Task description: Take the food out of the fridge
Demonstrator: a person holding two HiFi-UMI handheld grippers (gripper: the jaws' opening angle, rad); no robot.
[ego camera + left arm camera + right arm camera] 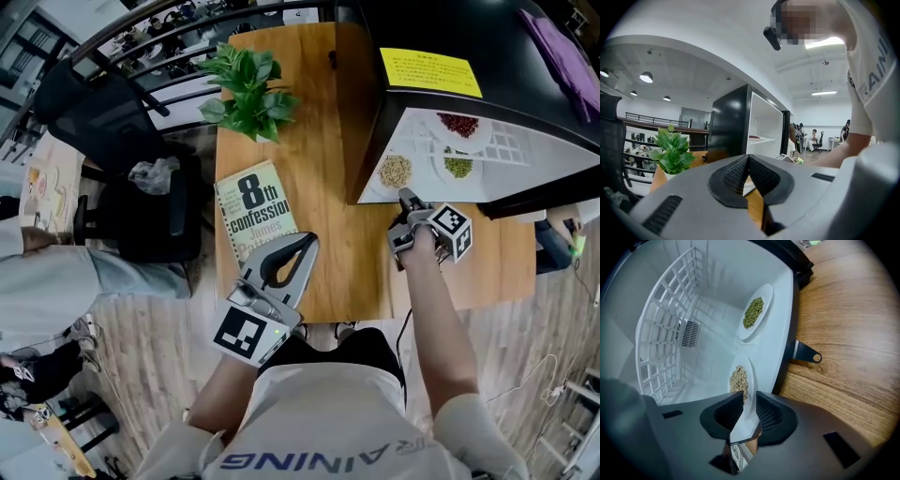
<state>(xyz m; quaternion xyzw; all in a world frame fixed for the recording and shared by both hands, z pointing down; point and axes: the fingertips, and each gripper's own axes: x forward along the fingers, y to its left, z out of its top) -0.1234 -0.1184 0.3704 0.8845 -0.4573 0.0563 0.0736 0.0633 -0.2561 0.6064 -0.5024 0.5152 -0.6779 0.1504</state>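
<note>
The plate of grains [743,380], just inside the fridge [717,268], is pinched by its rim in the right gripper [746,409], probably to be slid out. The left gripper [748,174] is held closed and empty, outside the fridge.

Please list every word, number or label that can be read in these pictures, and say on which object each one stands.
"8th confession", with "James" under it: on the cover of the book.
"AINING", the visible end of a longer word: on the person's shirt; the left gripper view shows "RAIN" of it.
Yellow label on the black fridge: it carries printed lines, but they are too small to read.
</note>
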